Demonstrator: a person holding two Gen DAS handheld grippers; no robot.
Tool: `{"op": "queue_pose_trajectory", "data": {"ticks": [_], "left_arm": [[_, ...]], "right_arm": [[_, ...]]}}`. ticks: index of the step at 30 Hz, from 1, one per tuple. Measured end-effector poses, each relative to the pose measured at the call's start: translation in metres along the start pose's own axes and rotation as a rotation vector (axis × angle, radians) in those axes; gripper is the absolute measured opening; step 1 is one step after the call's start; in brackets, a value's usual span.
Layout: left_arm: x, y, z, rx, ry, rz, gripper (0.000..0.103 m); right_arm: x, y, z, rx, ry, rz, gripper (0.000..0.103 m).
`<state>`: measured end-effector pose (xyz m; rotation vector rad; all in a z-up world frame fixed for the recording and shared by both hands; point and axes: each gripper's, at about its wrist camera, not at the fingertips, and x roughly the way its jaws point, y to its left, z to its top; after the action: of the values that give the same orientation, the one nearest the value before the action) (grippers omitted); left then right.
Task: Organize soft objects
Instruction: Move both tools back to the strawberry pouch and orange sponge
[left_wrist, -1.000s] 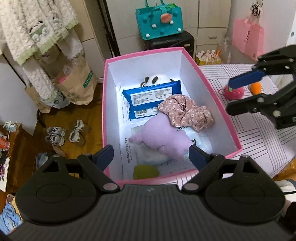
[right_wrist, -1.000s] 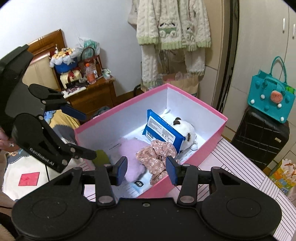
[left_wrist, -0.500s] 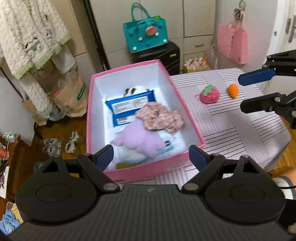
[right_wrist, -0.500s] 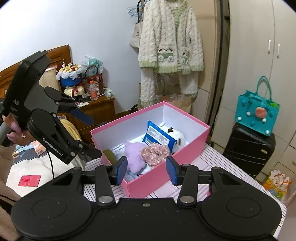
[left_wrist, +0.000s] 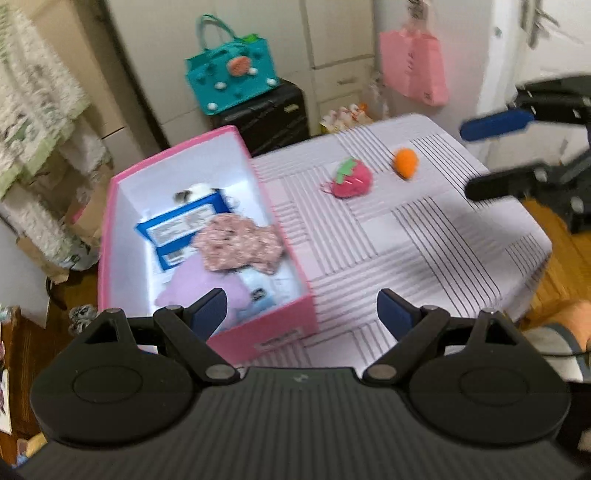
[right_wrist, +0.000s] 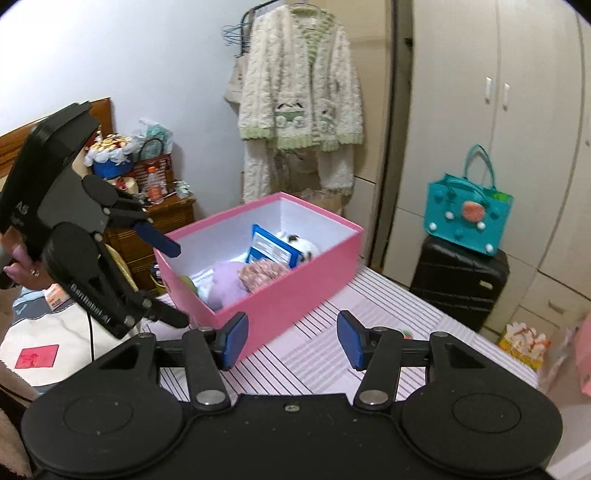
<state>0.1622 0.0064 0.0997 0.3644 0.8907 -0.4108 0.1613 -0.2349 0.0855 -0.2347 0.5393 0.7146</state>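
Both hand-held grippers, left and right, gape empty near pink box.

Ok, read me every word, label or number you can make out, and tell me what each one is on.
"AS": left gripper, upper housing.
"GenRobot.AI": same gripper's side, smeared, partly guessed.
Blue packet in the pink box: label print too small.
Pink box end label: blurred.
Orange-capped bottle: label too small.

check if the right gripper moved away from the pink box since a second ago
Yes. In the left wrist view the right gripper now sits beyond the orange toy, farther from the pink box.
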Motion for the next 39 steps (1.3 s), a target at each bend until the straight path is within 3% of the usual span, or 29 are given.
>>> {"op": "queue_pose_trajectory", "data": {"ticks": [9, 14, 21, 27, 31, 39], "left_arm": [[0.023, -0.054, 0.01, 0.096, 0.017, -0.066, 0.089], [0.039, -0.073, 0.019, 0.07, -0.038, -0.14, 0.089], [0.068, -0.089, 0.023, 0.03, -0.154, -0.184, 0.089], [0.095, -0.083, 0.035, -0.058, -0.261, -0.17, 0.089], [0.115, -0.081, 0.042, -0.101, -0.304, -0.13, 0.09], [0.142, -0.089, 0.051, -0.166, -0.432, -0.065, 0.098]], "right_arm": [[-0.015, -0.029, -0.044, 0.077, 0.018, -0.063, 0.065], [-0.012, -0.05, -0.07, 0.11, 0.04, -0.109, 0.066], [-0.004, -0.086, -0.106, 0.149, 0.04, -0.144, 0.069], [0.019, -0.118, -0.131, 0.202, 0.029, -0.143, 0.069], [0.036, -0.139, -0.143, 0.242, -0.024, -0.159, 0.072], [0.079, -0.156, -0.144, 0.191, -0.055, -0.209, 0.073]]}}
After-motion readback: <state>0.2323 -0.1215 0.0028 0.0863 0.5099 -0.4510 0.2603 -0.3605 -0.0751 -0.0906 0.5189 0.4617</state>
